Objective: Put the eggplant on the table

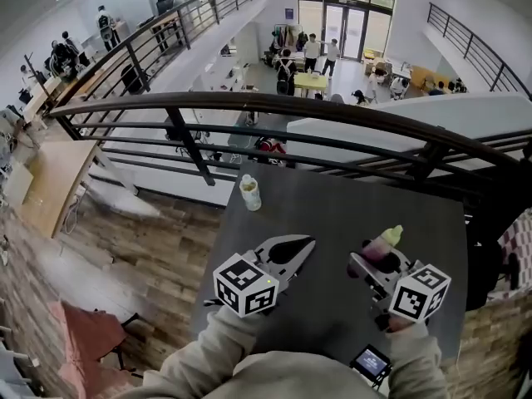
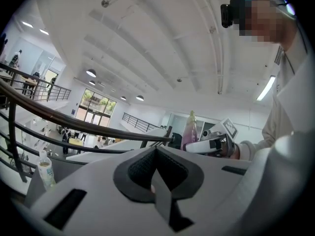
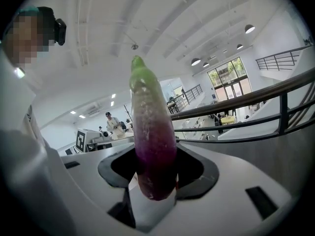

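A purple eggplant [image 1: 383, 245] with a pale green end is held above the dark table [image 1: 332, 198] by my right gripper [image 1: 371, 258], which is shut on it. In the right gripper view the eggplant [image 3: 150, 141] stands upright between the dark pads, its green tip up, at the right gripper [image 3: 155, 181]. My left gripper [image 1: 306, 244] hovers over the table to the left of it, jaws together with nothing in them. The left gripper view shows its own jaws [image 2: 156, 156] closed, with the eggplant [image 2: 191, 128] and right gripper [image 2: 206, 145] off to the right.
A small clear bottle [image 1: 249, 192] stands near the table's far left corner; the left gripper view shows the bottle [image 2: 45, 168] too. A dark metal railing [image 1: 249, 102] runs behind the table over a drop to a lower floor. A small screen device [image 1: 371, 362] hangs near my body.
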The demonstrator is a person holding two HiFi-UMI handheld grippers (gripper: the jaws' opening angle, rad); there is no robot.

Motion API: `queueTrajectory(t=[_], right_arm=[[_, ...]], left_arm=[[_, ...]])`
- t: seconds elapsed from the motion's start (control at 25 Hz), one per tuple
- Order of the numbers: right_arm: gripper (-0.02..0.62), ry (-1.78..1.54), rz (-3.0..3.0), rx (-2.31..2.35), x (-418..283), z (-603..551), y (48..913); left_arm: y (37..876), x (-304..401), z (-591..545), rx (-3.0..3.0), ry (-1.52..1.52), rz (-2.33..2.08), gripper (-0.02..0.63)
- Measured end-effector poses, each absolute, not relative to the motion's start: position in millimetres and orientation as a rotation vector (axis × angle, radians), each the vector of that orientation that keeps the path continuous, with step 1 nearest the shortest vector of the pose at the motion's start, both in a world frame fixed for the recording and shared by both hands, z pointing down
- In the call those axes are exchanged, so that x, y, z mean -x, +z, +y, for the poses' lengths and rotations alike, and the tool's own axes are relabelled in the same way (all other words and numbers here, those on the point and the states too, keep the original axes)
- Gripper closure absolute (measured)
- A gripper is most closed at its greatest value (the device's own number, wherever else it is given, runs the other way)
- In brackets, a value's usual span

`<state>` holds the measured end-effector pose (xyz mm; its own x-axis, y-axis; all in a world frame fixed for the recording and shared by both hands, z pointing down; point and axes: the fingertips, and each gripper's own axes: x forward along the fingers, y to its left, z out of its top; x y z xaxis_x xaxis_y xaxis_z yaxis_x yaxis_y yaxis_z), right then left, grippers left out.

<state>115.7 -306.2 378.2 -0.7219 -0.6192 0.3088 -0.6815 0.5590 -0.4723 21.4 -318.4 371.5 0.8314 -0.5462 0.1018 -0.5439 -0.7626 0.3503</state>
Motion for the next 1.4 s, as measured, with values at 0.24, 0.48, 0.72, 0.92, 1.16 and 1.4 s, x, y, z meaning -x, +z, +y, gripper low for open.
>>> queueTrajectory(t=[0.24,0.48,0.72,0.92,1.16,1.4], right_arm=[[0.374,0.915,-2.647,-1.106,-121,-302,389],[0.374,1.01,-2.554,-1.104,-135,-280,431],[0.374,1.114,-2.505,-1.107,-141,-272,462],[0.374,1.151,-2.462,-1.108,-143,-258,479],[0.374,1.164,-2.391,-1.082,-144,-252,507],[0.374,1.225,-2.333,-1.054,-143,-244,536]], left_arm=[[385,-26,-311,-2.618,-0.001,-0.803,0.604],[432,-28,-296,-2.542,0.021,-0.774,0.604],[460,-33,-292,-2.501,0.051,-0.745,0.604],[475,-44,-281,-2.48,0.075,-0.691,0.604],[504,-55,-277,-2.432,0.098,-0.66,0.604],[535,-53,-271,-2.386,0.128,-0.654,0.604]])
